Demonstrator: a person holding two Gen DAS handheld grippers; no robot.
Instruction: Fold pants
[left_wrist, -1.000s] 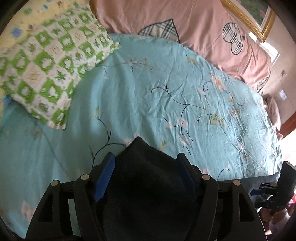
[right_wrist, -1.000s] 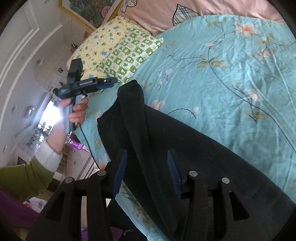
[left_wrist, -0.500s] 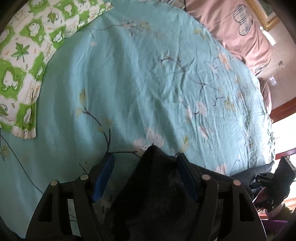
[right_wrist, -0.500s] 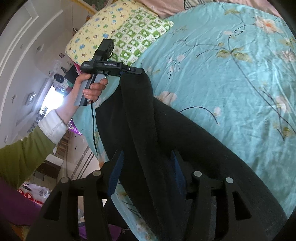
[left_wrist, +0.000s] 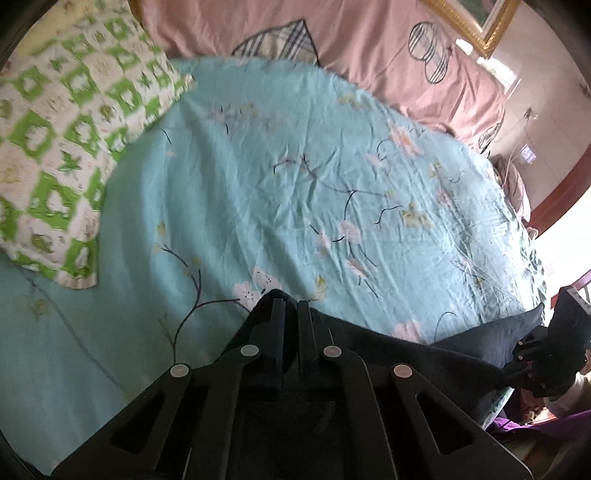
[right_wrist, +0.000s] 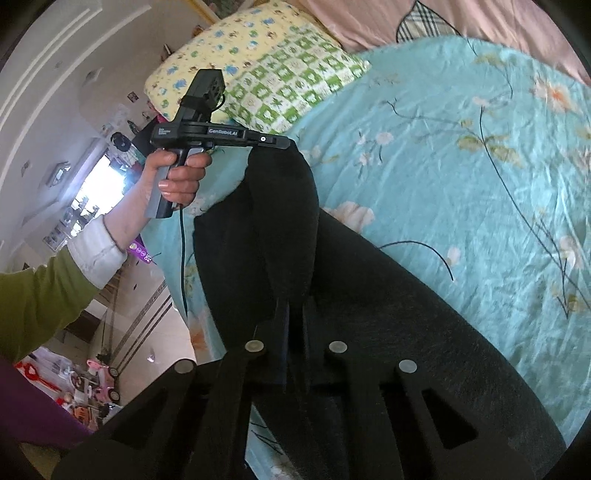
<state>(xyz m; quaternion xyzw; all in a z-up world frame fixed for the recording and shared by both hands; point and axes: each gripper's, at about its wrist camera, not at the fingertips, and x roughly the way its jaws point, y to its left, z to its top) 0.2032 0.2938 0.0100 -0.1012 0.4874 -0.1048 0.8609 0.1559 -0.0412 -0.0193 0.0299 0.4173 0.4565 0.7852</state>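
Note:
The black pants (left_wrist: 376, 347) lie along the near edge of a teal flowered bed sheet (left_wrist: 295, 184). My left gripper (left_wrist: 290, 308) has its jaws closing tight, with a peak of the black cloth pinched between them. In the right wrist view a hand holds that left gripper (right_wrist: 275, 140) above the bed, and a corner of the pants (right_wrist: 280, 206) hangs from its tip. My right gripper (right_wrist: 295, 308) is closing too, its fingers nearly touching over a fold of the pants. It shows in the left wrist view at the far right edge as the right gripper (left_wrist: 546, 354).
A green-and-white checked pillow (left_wrist: 55, 147) and a yellow pillow (right_wrist: 221, 48) lie at the head of the bed. A pink quilt (left_wrist: 369, 55) runs along the far side. Beyond the bed's near edge is the floor, with toys (right_wrist: 99, 384).
Both grippers stood open around the black cloth and are now shut on it. In the right wrist view the left gripper has come nearer and lifted a corner of the pants.

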